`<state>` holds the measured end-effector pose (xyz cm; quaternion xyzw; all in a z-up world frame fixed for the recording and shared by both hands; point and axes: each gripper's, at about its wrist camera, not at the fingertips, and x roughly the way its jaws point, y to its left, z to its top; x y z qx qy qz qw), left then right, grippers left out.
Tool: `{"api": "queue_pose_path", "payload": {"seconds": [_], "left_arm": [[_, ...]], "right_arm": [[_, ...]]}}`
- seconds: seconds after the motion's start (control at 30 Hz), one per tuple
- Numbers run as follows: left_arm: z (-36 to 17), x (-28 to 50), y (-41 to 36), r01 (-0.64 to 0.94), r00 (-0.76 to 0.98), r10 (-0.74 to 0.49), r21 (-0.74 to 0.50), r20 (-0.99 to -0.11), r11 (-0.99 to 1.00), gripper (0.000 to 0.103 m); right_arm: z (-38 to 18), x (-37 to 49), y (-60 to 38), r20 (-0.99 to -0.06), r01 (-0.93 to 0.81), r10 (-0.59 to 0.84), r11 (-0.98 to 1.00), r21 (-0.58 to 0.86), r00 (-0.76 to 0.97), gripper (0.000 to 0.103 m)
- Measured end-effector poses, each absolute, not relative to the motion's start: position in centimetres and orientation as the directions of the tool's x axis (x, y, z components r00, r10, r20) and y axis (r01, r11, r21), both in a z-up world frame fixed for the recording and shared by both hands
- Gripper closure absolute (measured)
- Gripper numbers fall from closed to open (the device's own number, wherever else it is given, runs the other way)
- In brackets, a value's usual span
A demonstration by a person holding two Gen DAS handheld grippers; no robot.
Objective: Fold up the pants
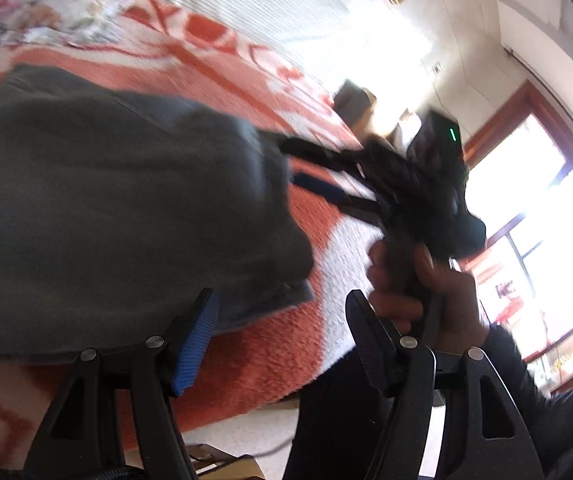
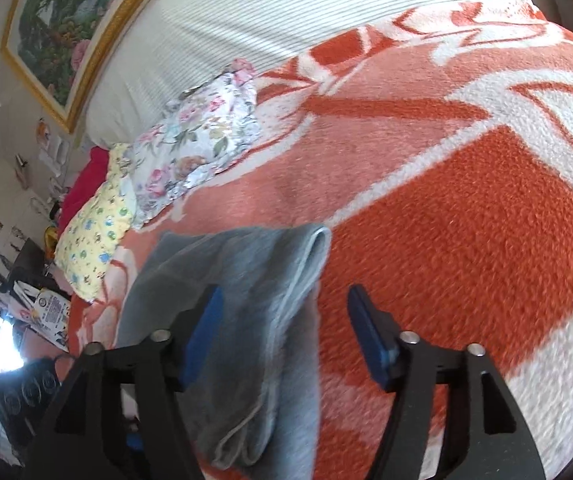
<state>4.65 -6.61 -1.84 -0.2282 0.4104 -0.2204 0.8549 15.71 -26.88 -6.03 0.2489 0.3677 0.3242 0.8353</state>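
Right wrist view: our right tool (image 2: 282, 336) gapes empty over the grey pants (image 2: 246, 300) at lower centre (left tool (image 1: 282, 336) likewise); we should pinch the hem squarely.

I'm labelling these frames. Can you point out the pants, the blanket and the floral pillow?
pants (image 2: 246, 280): right wrist view, folded grey cloth.
blanket (image 2: 466, 220): right wrist view, bare orange patch.
floral pillow (image 2: 198, 132): right wrist view, its middle.

bed (image 2: 466, 220): orange-white blanket | on it: grey pants (image 2: 246, 300), floral pillow (image 2: 198, 136)
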Motion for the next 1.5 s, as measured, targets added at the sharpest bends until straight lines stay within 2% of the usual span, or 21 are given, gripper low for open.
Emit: {"api": "queue_pose_path", "payload": {"seconds": [0.3, 0.47, 0.67, 0.73, 0.87, 1.03, 1.1, 1.2, 1.33, 1.4, 1.43, 1.5], "left_arm": [[-0.4, 4.9, 3.5, -0.024, 0.68, -0.391, -0.553, -0.619, 0.833, 0.027], [-1.2, 5.3, 8.3, -0.122, 0.686, -0.342, -0.565, -0.642, 0.816, 0.025], [-1.8, 6.6, 11.2, -0.168, 0.685, -0.305, -0.551, -0.661, 0.818, 0.024], [-1.7, 6.9, 11.9, -0.172, 0.696, -0.295, -0.551, -0.655, 0.817, 0.021], [-2.5, 7.9, 12.2, -0.217, 0.679, -0.225, -0.484, -0.699, 0.848, 0.019], [-5.8, 10.1, 12.7, -0.238, 0.606, -0.3, -0.528, -0.737, 0.815, 0.019], [-6.4, 10.5, 12.5, -0.224, 0.619, -0.303, -0.533, -0.724, 0.816, 0.014], [-6.5, 11.2, 12.2, -0.205, 0.625, -0.298, -0.52, -0.721, 0.829, 0.014], [-6.4, 11.7, 12.2, -0.207, 0.632, -0.314, -0.544, -0.709, 0.813, 0.017], [-6.4, 11.8, 12.2, -0.188, 0.631, -0.355, -0.58, -0.69, 0.793, 0.036], [-6.5, 11.8, 12.2, -0.186, 0.63, -0.367, -0.591, -0.684, 0.785, 0.038], [-6.5, 11.3, 12.1, -0.183, 0.642, -0.374, -0.608, -0.67, 0.773, 0.048]], "right_arm": [[-7.4, 13.9, -24.8, -0.499, -0.351, 0.733, 0.668, 0.656, 0.462, 0.031], [-8.8, 13.4, -24.2, -0.522, -0.322, 0.73, 0.672, 0.667, 0.442, 0.031], [-9.8, 12.9, -24.4, -0.511, -0.296, 0.736, 0.659, 0.691, 0.445, 0.031], [-9.9, 12.8, -24.4, -0.507, -0.291, 0.736, 0.657, 0.696, 0.448, 0.031], [-9.9, 12.7, -24.3, -0.506, -0.288, 0.736, 0.656, 0.698, 0.45, 0.03], [-9.8, 12.7, -23.7, -0.507, -0.303, 0.729, 0.665, 0.682, 0.459, 0.029], [-9.8, 12.7, -23.5, -0.505, -0.317, 0.729, 0.667, 0.674, 0.461, 0.028], [-9.8, 12.9, -23.3, -0.501, -0.332, 0.733, 0.666, 0.668, 0.46, 0.028], [-10.0, 13.3, -23.3, -0.482, -0.33, 0.748, 0.645, 0.689, 0.456, 0.029], [-10.0, 13.7, -23.1, -0.47, -0.331, 0.761, 0.629, 0.703, 0.447, 0.034], [-10.1, 13.9, -23.0, -0.468, -0.332, 0.765, 0.625, 0.707, 0.442, 0.037], [-10.1, 13.9, -22.9, -0.468, -0.334, 0.766, 0.624, 0.707, 0.44, 0.044]]}}
